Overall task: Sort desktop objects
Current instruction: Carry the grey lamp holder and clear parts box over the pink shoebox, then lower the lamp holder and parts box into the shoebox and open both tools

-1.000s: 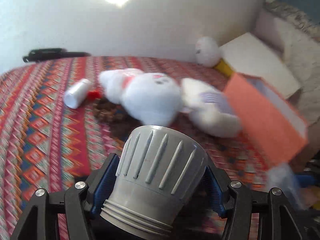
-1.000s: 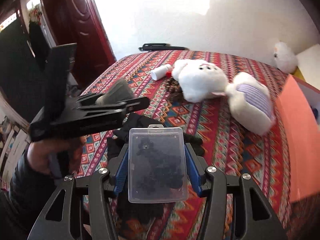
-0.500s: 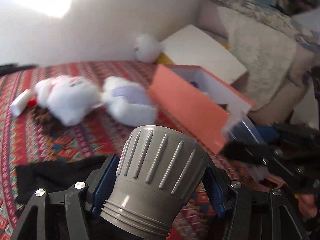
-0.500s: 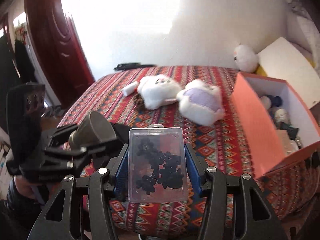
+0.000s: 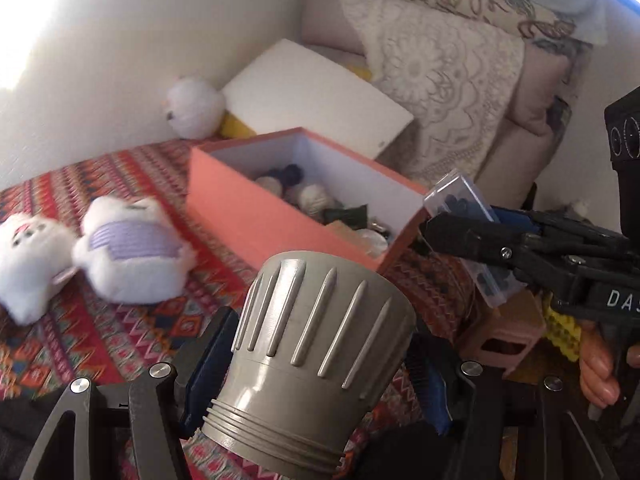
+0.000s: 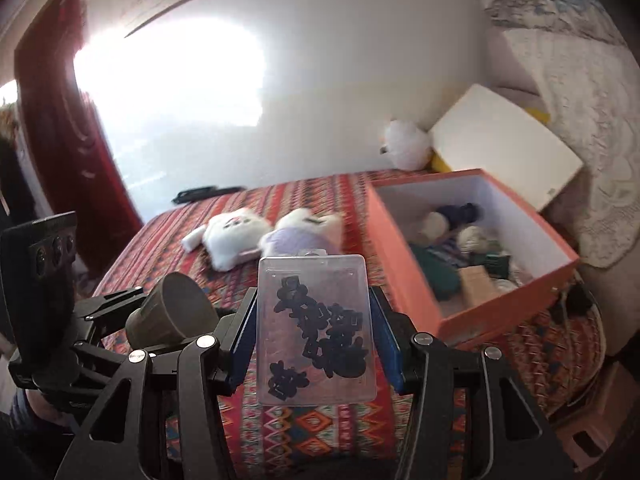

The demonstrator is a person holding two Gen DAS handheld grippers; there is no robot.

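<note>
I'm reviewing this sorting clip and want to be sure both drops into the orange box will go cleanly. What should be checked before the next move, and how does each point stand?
1. Left hand-held gripper clamped on the grey ribbed cup: ok.
2. Right hand-held gripper clamped on the clear plastic case of black pieces: ok.
3. Orange box open, lid off: ok.
4. Free room in the box: ok, white floor bare near its far wall, though yarn balls and other items fill the rest.
5. Either load above the box opening: not ok, both short of it.
6. Plush toys outside the path to the box: ok.
</note>
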